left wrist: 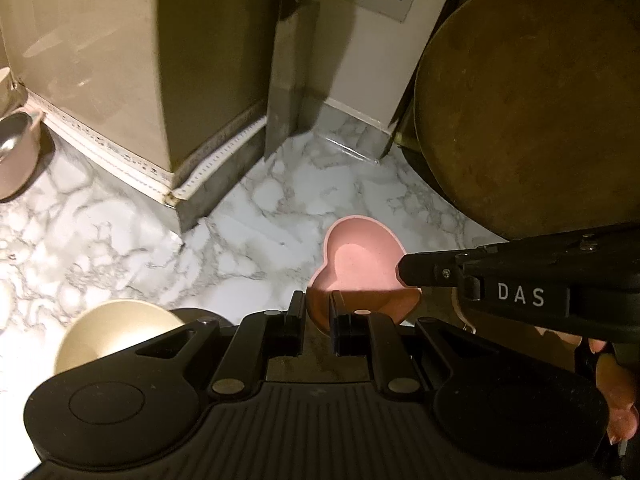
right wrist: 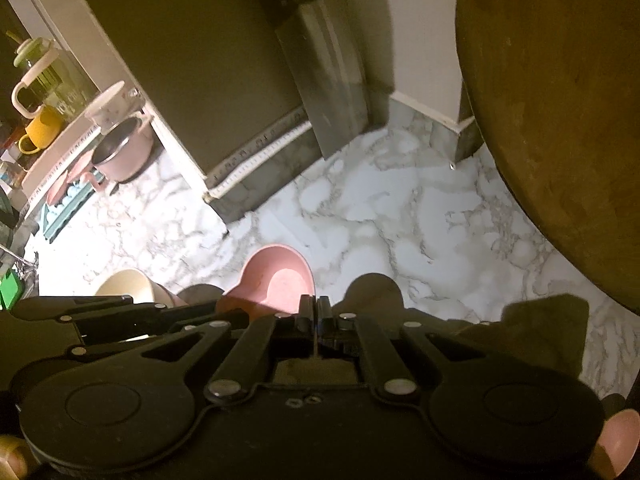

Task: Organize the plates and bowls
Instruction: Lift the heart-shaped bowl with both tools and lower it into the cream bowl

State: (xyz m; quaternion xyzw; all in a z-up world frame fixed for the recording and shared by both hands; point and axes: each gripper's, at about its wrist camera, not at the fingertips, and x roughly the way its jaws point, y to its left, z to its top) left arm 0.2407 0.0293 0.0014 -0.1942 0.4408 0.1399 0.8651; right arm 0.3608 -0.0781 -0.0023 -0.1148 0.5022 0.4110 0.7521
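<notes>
Both grippers' fingers clamp the pink heart bowl (left wrist: pixel 362 258).

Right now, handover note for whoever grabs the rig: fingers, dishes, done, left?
Left gripper: fingers closed on the near rim of the pink heart-shaped bowl.
Right gripper: shut, pinching the same bowl's rim on its other side.
The bowl is held between both over the marble counter; whether it is clear of the surface is hard to tell.
A cream bowl sits at lower left. A pink pot stands by the wall, and a round wooden board leans at right.
Done: heart bowl gripped.
Left: place it, and likely the cream bowl too.
</notes>
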